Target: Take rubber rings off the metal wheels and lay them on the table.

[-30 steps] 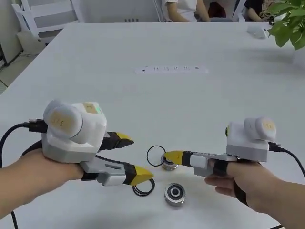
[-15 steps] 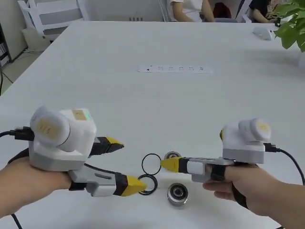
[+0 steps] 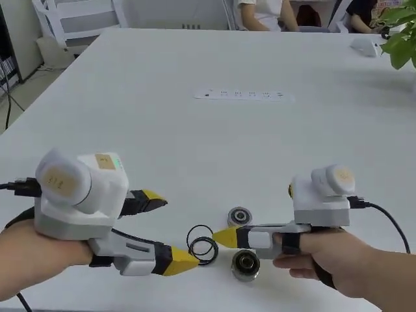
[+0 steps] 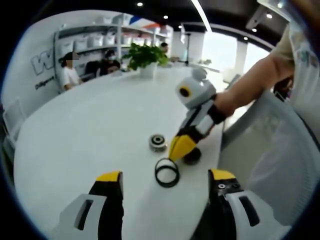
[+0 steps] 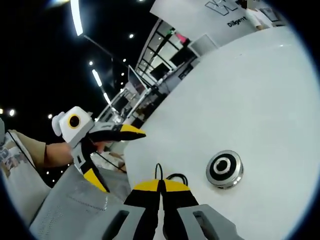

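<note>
Two thin black rubber rings (image 3: 202, 244) lie overlapping on the white table (image 3: 214, 149), between my grippers. My right gripper (image 3: 221, 238) is shut, and its yellow tips pinch the edge of one ring (image 5: 158, 170). My left gripper (image 3: 166, 229) stands open just left of the rings, with nothing between its jaws. One bare metal wheel (image 3: 239, 216) sits behind the right gripper's tips; a second wheel (image 3: 246, 263) sits under them. The left gripper view has the rings (image 4: 166, 172) ahead of the left gripper (image 4: 165, 176), the right gripper (image 4: 181, 146) touching them, and a wheel (image 4: 158, 142) beyond.
A white power strip (image 3: 242, 95) lies mid-table. A potted plant (image 3: 403, 39) stands at the far right corner, white chairs (image 3: 71, 16) at the far left, and seated people at the far end. A black cable (image 3: 390, 224) trails from the right gripper.
My right gripper has moved toward me with its ring, which now overlaps the other ring. The left gripper has drawn back a little to the left.
</note>
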